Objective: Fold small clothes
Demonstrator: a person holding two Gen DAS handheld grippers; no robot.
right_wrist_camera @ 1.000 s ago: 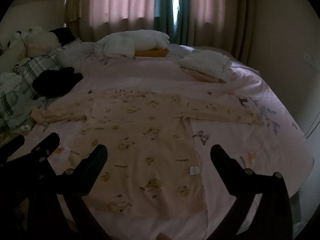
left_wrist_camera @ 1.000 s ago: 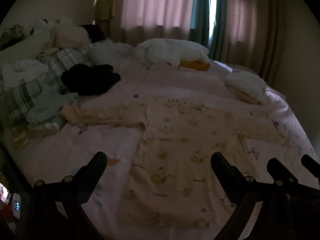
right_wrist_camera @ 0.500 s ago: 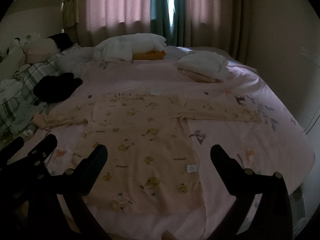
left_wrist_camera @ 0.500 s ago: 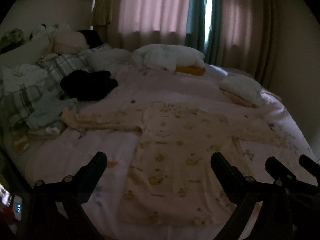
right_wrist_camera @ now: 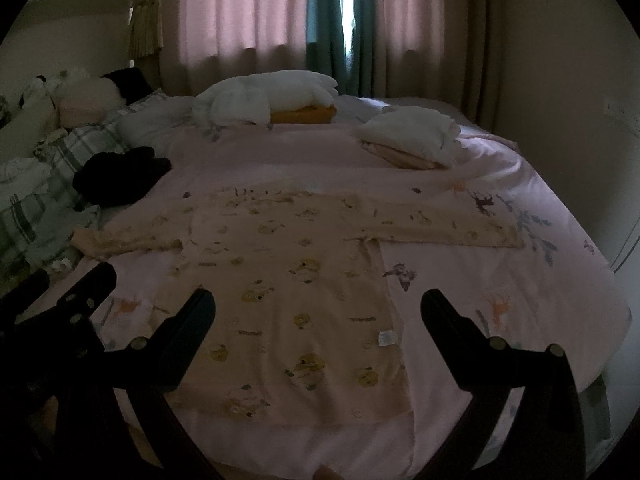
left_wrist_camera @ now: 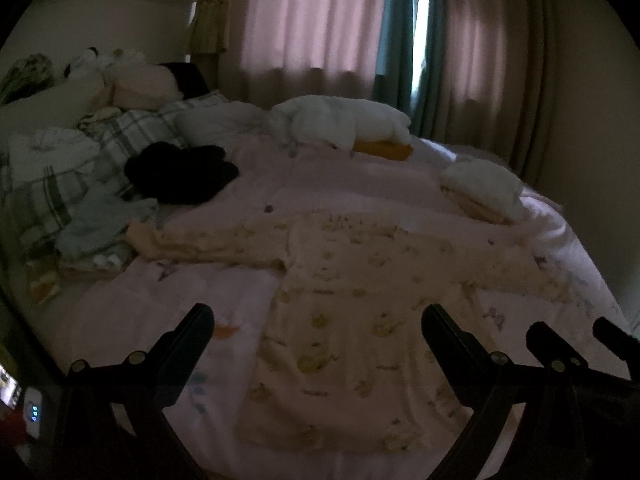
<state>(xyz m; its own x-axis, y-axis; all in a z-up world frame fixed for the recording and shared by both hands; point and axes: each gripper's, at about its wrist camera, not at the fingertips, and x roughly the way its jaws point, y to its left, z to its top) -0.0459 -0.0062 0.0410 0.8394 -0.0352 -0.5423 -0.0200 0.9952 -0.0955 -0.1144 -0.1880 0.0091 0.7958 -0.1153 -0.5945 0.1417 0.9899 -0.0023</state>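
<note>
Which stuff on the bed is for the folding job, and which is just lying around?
For the job:
- peach long-sleeved baby top with a yellow bear print, spread flat
- left gripper, open
- right gripper, open

Just lying about:
- black fluffy garment
- grey checked blanket
- white bundle on an orange cushion
- folded white stack
- pink curtains

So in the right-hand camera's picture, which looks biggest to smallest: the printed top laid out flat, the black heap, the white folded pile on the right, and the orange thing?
1. Printed top, by far the largest; it also lies nearest.
2. Black heap and white folded pile look about alike; the pile lies farther back, so I won't rank them.
3. Orange thing, smallest, though partly hidden under white bedding.
</note>
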